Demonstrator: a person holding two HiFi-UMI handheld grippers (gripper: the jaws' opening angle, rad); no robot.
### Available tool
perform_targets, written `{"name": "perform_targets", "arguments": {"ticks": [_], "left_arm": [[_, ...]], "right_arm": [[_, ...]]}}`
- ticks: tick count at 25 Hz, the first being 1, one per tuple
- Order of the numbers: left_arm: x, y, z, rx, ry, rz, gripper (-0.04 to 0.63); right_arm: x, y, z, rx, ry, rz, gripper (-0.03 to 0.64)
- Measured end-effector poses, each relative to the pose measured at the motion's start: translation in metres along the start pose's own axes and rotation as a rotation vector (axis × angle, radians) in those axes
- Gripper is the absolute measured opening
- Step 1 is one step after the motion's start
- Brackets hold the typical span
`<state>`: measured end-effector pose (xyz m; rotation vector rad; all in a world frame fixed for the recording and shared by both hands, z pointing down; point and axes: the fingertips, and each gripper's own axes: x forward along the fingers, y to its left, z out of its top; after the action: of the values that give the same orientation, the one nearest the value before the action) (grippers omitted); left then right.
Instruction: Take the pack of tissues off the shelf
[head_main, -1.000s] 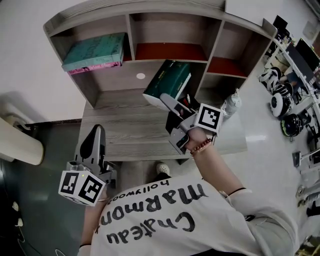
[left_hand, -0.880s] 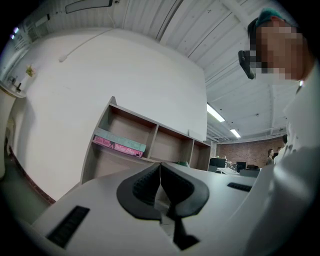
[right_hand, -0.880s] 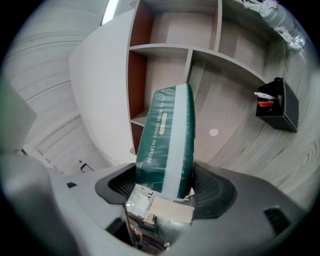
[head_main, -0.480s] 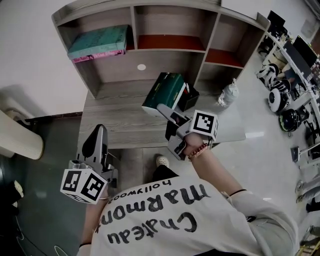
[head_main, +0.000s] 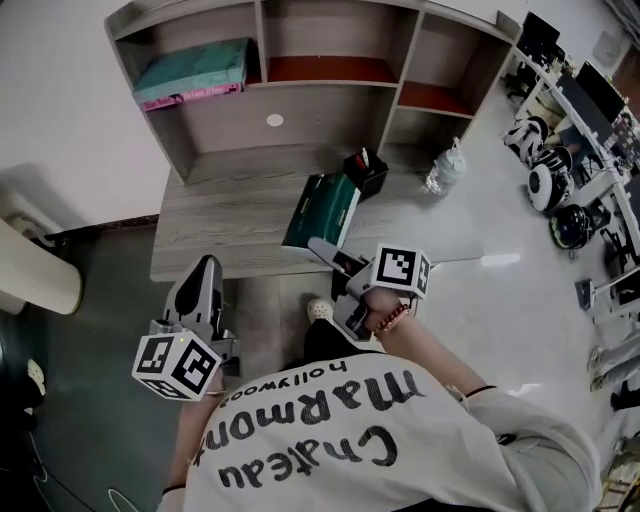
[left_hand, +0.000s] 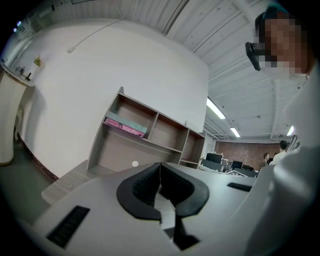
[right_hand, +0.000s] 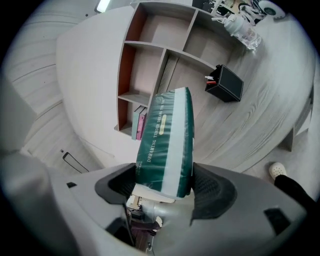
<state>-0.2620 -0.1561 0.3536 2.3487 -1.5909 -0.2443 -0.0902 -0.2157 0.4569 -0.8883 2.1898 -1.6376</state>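
Green pack of tissues (right_hand: 165, 140) reads "DREAMING TENDER" down its side. My right tongs (right_hand: 162, 186) clamp its near end, mid-frame over the bench (head_main: 220, 225), clear of the shelf (head_main: 330, 95). My left tongs (left_hand: 160, 172) sit pressed together, empty.

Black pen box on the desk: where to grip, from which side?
Grip the black pen box across two opposite flat walls, below the rim, coming in level from the desk's front edge. Its open top has pens sticking out, so a top-down approach would likely hit them; parallel walls suit the jaws.
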Motion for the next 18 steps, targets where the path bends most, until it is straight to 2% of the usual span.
{"name": "perform_targets", "arguments": {"ticks": [4,8,12,18], "left_arm": [[-0.016,-0.006,-0.027,-0.014,0.048,0.016,0.018],[-0.008,-0.007,-0.048,-0.034,0.090,0.007,0.018],[-0.007,-0.003,-0.058,-0.038,0.103,-0.005,0.018],[-0.004,-0.034,-0.061,-0.007,0.106,-0.019,0.018]], "right_arm": [[-0.021,0.000,-0.027,-0.011,0.026,-0.019,0.336],[-0.026,-0.002,-0.030,-0.049,0.045,-0.034,0.339],[-0.026,-0.002,-0.029,-0.062,0.006,-0.021,0.339],[-0.057,0.007,-0.002,-0.213,-0.072,-0.040,0.339]]}}
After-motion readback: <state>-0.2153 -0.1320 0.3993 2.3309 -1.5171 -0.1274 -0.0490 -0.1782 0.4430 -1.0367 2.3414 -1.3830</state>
